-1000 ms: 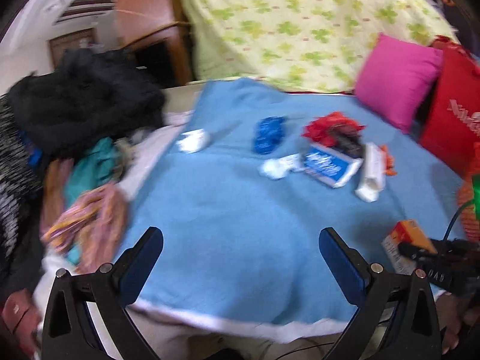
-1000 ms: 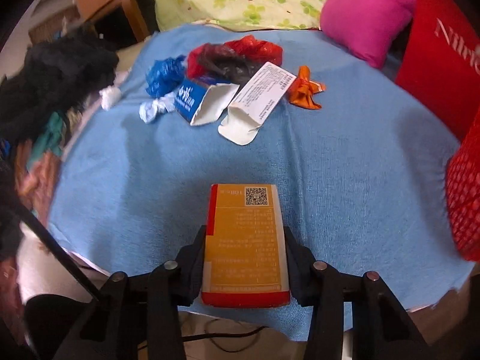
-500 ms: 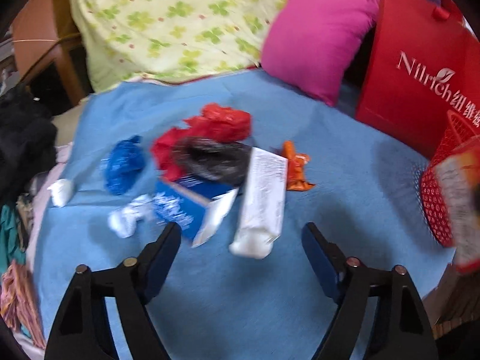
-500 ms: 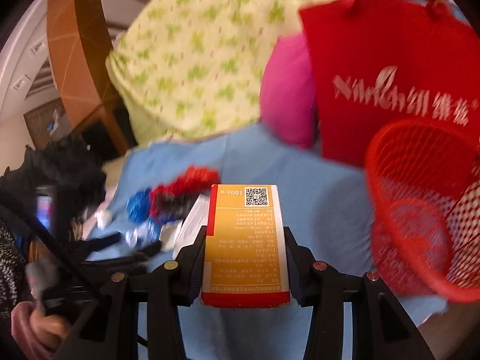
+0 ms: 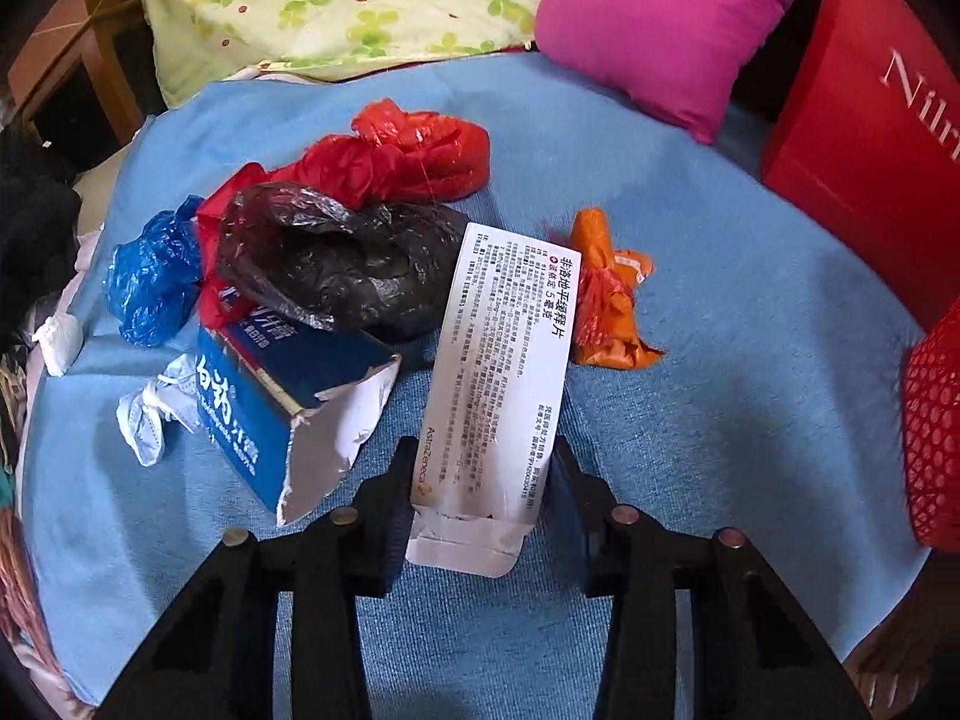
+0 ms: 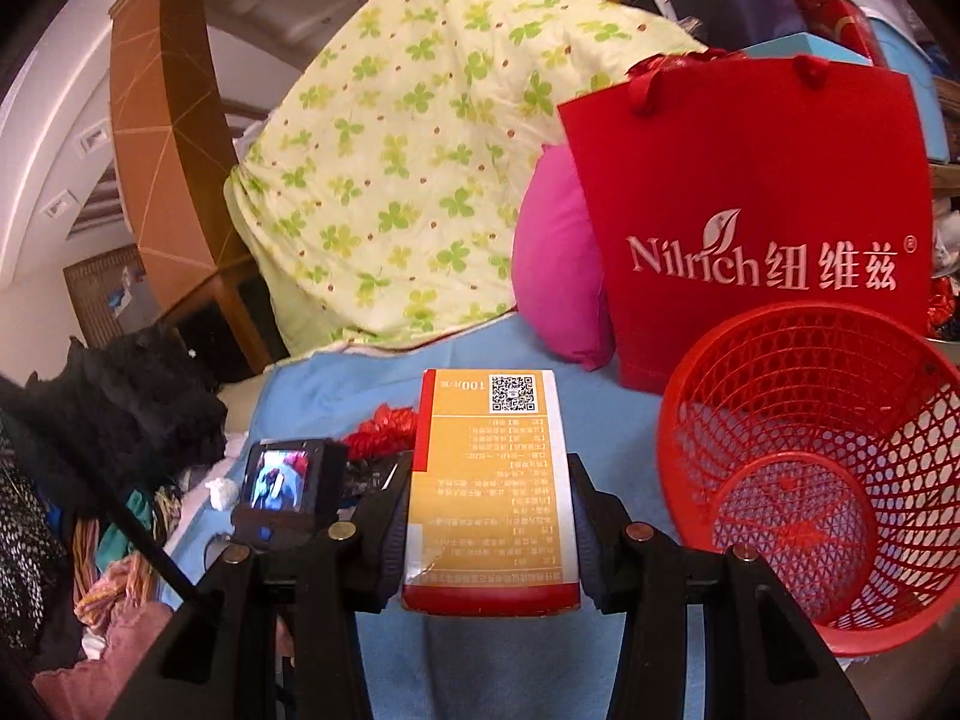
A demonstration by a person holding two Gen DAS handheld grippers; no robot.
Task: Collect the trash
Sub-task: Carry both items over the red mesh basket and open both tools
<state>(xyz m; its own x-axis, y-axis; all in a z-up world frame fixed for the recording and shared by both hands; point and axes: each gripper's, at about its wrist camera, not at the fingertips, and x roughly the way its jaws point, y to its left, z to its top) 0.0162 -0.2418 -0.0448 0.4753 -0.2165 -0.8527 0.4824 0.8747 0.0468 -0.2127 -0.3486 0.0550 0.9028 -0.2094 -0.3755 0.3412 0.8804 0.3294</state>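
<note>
My left gripper (image 5: 480, 468) is shut on the near end of a long white medicine box (image 5: 501, 384) lying on the blue blanket (image 5: 750, 330). Around it lie a torn blue box (image 5: 270, 402), a black bag (image 5: 336, 264), a red bag (image 5: 396, 162), a blue bag (image 5: 153, 276), an orange wrapper (image 5: 606, 300) and white tissue (image 5: 147, 414). My right gripper (image 6: 489, 492) is shut on an orange and red box (image 6: 489, 492), held up left of the red mesh basket (image 6: 810, 468), which shows nothing inside.
A red Nilrich bag (image 6: 756, 228) and pink pillow (image 5: 672, 18) stand behind the basket. A green-patterned quilt (image 6: 408, 180) lies at the back. Dark clothes (image 6: 120, 396) pile up at the left. The basket's edge shows in the left wrist view (image 5: 936, 426).
My left gripper moved in over the trash pile and closed on the white box. My right gripper lifted the orange box and swung right to the basket.
</note>
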